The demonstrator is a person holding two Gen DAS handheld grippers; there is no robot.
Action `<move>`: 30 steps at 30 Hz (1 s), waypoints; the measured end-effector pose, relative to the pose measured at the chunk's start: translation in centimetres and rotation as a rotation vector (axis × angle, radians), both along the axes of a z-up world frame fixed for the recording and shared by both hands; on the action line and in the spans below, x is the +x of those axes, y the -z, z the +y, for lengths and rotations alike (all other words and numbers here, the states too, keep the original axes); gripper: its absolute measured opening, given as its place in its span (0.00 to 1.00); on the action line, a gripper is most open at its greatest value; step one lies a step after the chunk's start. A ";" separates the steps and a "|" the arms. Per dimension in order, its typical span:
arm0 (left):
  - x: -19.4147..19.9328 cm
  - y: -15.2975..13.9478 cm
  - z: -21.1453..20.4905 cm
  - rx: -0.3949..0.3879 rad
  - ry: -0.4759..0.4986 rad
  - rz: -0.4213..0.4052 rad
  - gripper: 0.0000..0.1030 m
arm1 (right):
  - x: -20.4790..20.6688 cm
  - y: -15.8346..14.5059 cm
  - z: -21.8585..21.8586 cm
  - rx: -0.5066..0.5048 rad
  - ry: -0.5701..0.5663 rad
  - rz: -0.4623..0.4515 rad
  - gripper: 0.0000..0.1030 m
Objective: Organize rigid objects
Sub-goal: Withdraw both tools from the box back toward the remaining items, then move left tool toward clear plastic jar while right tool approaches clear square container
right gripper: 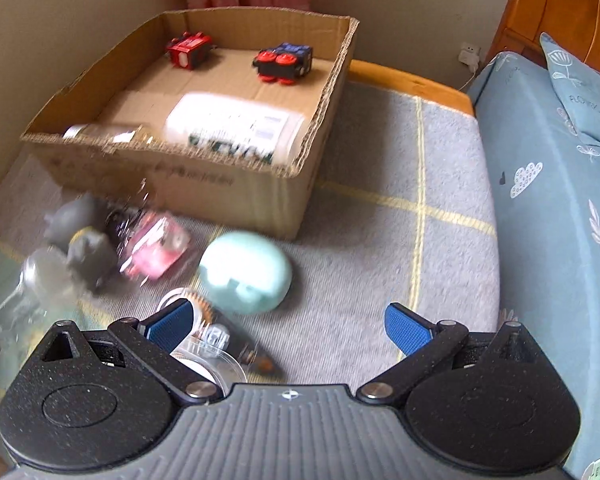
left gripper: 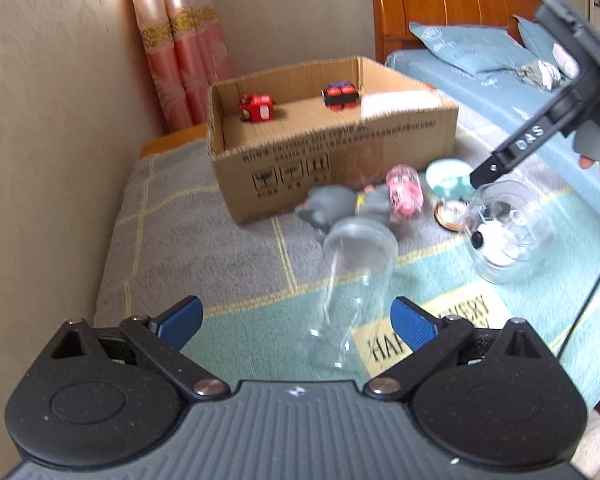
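Clear plastic bottle lies dead ahead of my left gripper [left gripper: 296, 320], jaws spread wide and empty.

The bottle [left gripper: 352, 280] rests on the blanket [left gripper: 204, 232], long axis running away toward the cardboard box [left gripper: 332, 152]. My right gripper [right gripper: 288, 328] hovers near the mint-green case [right gripper: 246, 272], likewise spread and empty.

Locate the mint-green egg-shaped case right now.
The mint-green egg-shaped case lies on the grey blanket outside the cardboard box, right of the pink toy.
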State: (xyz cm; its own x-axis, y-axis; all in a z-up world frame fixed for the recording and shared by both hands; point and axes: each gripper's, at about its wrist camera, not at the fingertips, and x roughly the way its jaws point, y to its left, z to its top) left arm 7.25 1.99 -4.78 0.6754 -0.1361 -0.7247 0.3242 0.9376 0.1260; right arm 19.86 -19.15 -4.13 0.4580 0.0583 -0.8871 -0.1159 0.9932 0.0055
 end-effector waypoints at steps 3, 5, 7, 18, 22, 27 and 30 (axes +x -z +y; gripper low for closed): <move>-0.1 0.8 -0.1 0.003 0.005 0.023 0.97 | -1.6 0.8 0.2 0.023 -0.006 0.016 1.00; -0.2 1.1 -0.1 0.001 0.009 0.032 0.97 | -2.4 0.9 0.1 0.024 0.003 -0.006 1.00; -0.1 1.5 0.0 0.001 0.010 0.041 0.97 | -3.3 0.5 0.0 0.032 0.021 -0.045 1.00; 0.6 3.1 3.1 0.016 -0.095 0.082 0.97 | -10.5 -0.4 2.9 0.118 -0.106 -0.224 1.00; 1.3 2.9 4.6 0.031 -0.180 0.047 0.97 | -12.2 0.8 3.7 0.118 -0.096 -0.224 1.00; 2.3 2.6 5.4 0.032 -0.244 0.010 0.97 | -13.5 2.5 4.1 0.115 -0.080 -0.208 1.00; 2.0 2.7 5.0 0.010 -0.204 0.031 0.97 | -13.6 3.3 5.1 0.046 -0.089 -0.219 1.00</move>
State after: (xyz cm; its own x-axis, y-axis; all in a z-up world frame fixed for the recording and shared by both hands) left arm 9.29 7.00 -7.48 0.6654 0.0081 -0.7464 0.1317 0.9830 0.1280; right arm 6.26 -14.09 -7.46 0.6305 0.1449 -0.7626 -0.2066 0.9783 0.0151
